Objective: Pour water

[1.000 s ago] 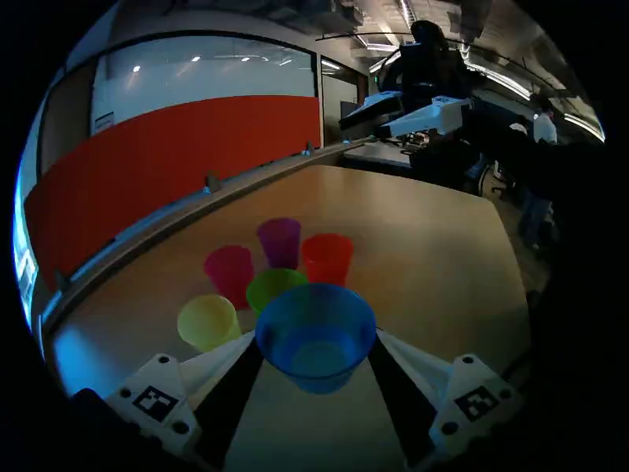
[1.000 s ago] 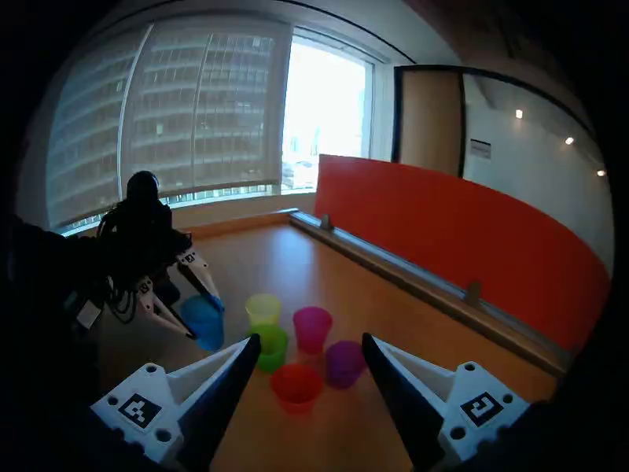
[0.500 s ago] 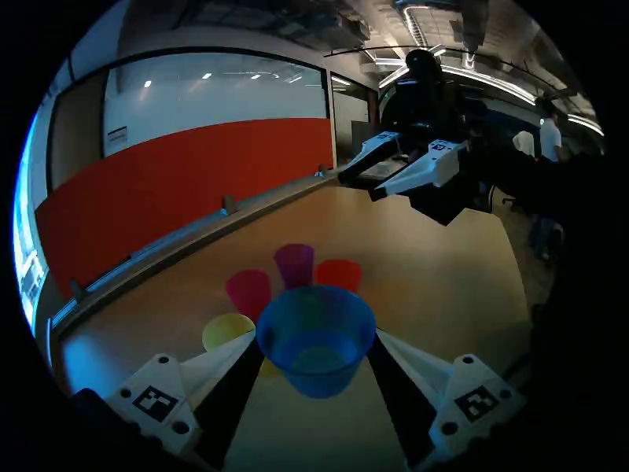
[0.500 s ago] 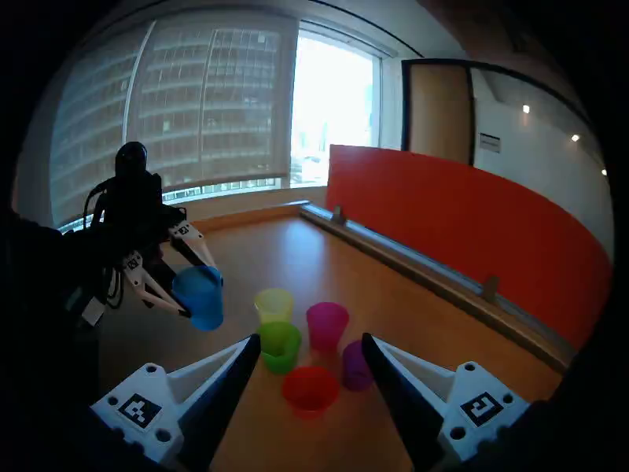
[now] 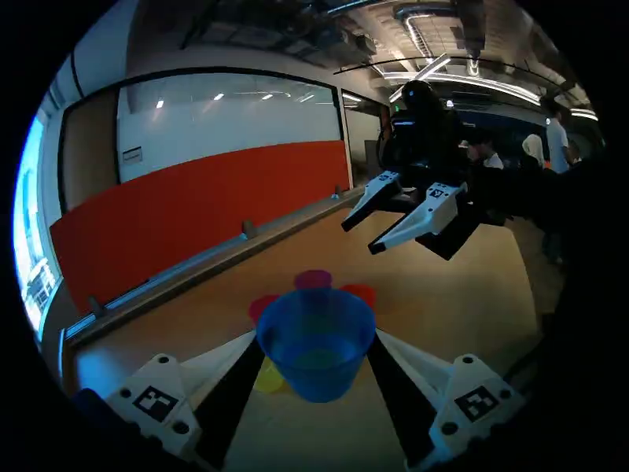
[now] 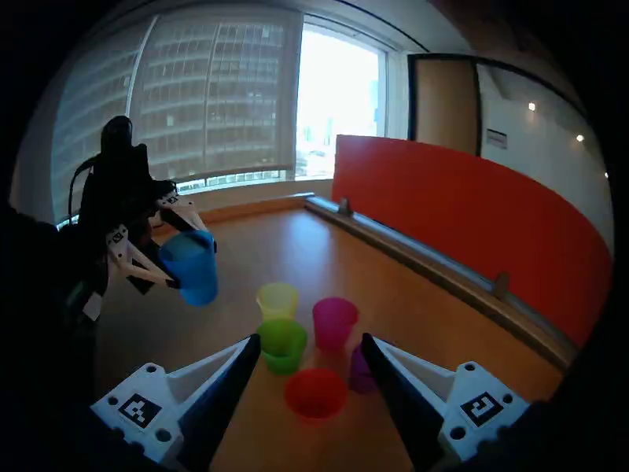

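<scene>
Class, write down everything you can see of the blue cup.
The blue cup is translucent, plastic-looking and tapered, its wide open rim up. It is roughly upright, clamped between the two fingers of the left gripper, one on each side of its wall. In the right gripper view it hangs above the wooden table, touching nothing else. Whether it holds water is unclear.

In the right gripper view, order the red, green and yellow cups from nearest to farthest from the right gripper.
1. red cup, centre, just ahead of the right gripper.
2. green cup, slightly left.
3. yellow cup, behind the green one.
</scene>
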`<state>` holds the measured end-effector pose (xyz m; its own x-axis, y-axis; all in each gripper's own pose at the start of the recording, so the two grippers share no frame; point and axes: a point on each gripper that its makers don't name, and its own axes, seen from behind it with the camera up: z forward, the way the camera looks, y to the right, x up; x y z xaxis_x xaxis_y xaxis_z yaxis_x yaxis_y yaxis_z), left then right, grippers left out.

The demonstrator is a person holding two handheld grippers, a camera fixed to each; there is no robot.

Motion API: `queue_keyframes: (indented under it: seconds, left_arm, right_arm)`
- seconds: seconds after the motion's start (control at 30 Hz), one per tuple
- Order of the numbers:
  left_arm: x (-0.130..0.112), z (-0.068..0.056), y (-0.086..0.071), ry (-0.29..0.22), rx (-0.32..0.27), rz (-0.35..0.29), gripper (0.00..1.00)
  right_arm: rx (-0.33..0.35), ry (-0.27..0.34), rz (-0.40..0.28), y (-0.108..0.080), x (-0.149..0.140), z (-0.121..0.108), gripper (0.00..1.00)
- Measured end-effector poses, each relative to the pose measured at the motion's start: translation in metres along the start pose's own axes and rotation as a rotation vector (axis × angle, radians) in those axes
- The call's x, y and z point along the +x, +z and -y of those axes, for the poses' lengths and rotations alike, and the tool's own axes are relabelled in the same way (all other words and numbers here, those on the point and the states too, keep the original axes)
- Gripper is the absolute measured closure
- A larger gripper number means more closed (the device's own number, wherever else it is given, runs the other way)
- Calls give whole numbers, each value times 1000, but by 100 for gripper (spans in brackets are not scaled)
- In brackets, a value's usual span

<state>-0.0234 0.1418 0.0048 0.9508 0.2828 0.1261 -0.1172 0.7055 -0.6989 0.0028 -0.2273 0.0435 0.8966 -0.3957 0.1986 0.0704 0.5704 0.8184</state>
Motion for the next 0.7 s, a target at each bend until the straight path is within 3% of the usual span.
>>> queue_keyframes:
  seconds: [0.47,0.7]
  left_arm:
    - [17,5,-13,-18,31,-59,14]
    - [24,14,-20,-44,56,-91,14]
  right_arm:
    - [27,-37,39,31,-11,8,1]
    - [46,-37,53,44,-16,12,1]
